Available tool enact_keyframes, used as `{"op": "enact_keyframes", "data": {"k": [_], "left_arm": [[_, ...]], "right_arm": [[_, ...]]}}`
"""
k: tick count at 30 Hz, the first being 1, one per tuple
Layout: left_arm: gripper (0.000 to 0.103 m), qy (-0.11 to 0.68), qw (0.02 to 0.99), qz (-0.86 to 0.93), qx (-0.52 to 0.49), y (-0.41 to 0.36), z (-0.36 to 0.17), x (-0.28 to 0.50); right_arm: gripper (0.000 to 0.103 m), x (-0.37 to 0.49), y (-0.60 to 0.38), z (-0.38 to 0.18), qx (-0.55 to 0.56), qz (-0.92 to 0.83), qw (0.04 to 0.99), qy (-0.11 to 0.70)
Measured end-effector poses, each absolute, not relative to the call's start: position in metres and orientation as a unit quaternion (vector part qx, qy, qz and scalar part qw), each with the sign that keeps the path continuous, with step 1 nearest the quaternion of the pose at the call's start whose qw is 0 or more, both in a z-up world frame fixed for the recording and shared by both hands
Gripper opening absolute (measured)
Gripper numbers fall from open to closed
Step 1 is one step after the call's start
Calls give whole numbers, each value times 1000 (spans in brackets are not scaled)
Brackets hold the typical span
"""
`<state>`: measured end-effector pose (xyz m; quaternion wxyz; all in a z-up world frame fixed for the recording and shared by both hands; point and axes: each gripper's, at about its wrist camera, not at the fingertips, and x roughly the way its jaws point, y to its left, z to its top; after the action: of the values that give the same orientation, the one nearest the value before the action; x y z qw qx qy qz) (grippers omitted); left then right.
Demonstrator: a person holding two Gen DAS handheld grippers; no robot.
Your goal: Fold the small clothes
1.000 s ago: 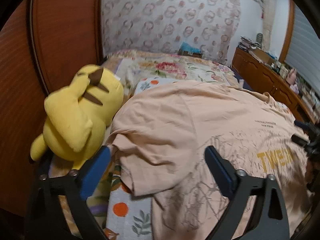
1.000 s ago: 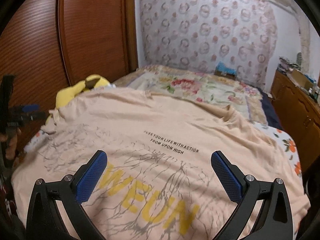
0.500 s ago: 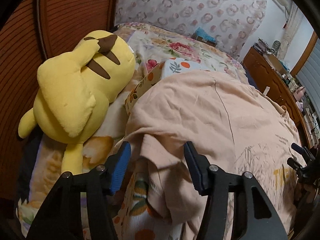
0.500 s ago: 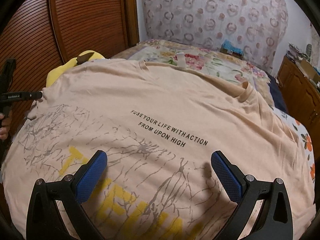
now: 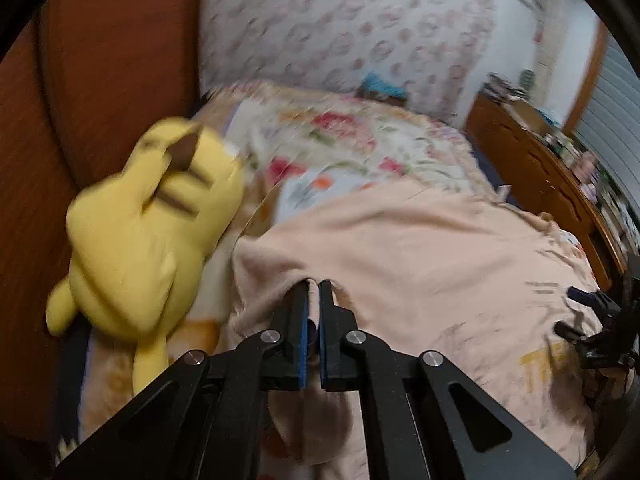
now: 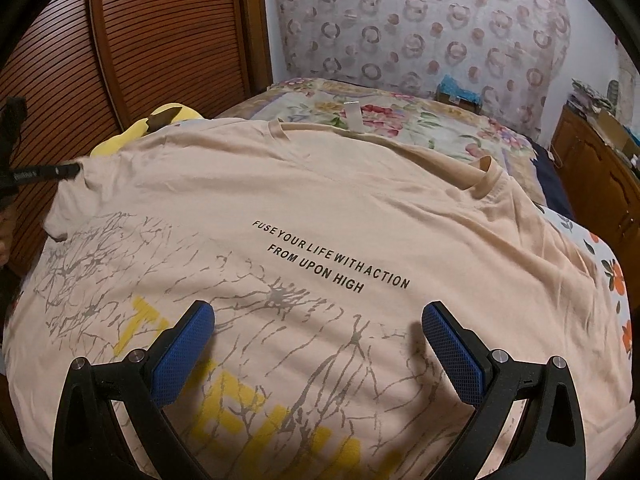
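A peach T-shirt [image 6: 320, 208] with black lettering and a yellow print lies spread flat on the bed. In the left wrist view the T-shirt [image 5: 420, 260] fills the right half, and my left gripper [image 5: 314, 284] is closing its jaws on the bunched sleeve edge at the shirt's left side, pads pressing the fabric. From the right wrist, that left gripper [image 6: 60, 170] shows as a thin black tip pinching the shirt's far left corner. My right gripper [image 6: 318, 312] hovers open over the printed lower part with only flat cloth beneath it. It also shows as the right gripper [image 5: 580, 308] at the right edge.
A yellow plush toy [image 5: 136, 232] lies left of the shirt against the brown wardrobe door [image 6: 160, 40]. A floral quilt [image 6: 400, 120] covers the bed beyond the shirt, with a small blue box [image 6: 458, 92] at the wall. A wooden dresser [image 6: 600, 168] stands at the right.
My left gripper went from wide open to shut on the shirt's sleeve edge and lifted it slightly. The right gripper moved forward over the shirt, then held still, open.
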<state>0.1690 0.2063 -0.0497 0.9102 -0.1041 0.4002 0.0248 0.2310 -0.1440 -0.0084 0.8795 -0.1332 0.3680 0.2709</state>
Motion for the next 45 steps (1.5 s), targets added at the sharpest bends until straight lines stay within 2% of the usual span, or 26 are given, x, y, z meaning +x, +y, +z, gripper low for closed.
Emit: {"op": "enact_keyframes", "data": {"k": [6,12,14,16,17,20,23,25,32,36,38,45], "left_arm": [[5,380,921,-61,-57,142,-13,186],[6,398,910,-111,-26,101,-23,189],[12,405,907,-110,-22,98,-27,189],[34,407,908,-102,-18,101,-30,188],[40,407,908,-97,-18,102,-30,186],[44,414,906,-82,-24,110,-35,182],[55,428,901,-60,-31,124,-48,179],[80,438,897,-48,-39,134,-60,176],[81,471,881,-9,-49,152,-101,170],[82,468,883,-5,-39,153,-107,165],[84,467,884,-6,-34,152,-107,165],[103,441,897,1,-27,158,-115,163]], "right_arm": [[103,232,-144,-10,-136,263,880,371],[103,233,-144,-11,-134,257,881,374],[103,233,-143,-12,-136,257,881,374],[103,233,-142,-13,-139,257,880,375],[103,233,-142,-13,-141,258,879,374],[103,232,-139,-14,-147,261,877,375],[103,231,-139,-15,-150,264,875,376],[102,230,-138,-15,-147,265,875,378],[101,229,-137,-15,-147,274,871,380],[95,228,-134,-13,-153,284,868,379],[88,226,-129,-9,-152,293,866,376],[65,215,-90,19,-153,377,844,348]]}}
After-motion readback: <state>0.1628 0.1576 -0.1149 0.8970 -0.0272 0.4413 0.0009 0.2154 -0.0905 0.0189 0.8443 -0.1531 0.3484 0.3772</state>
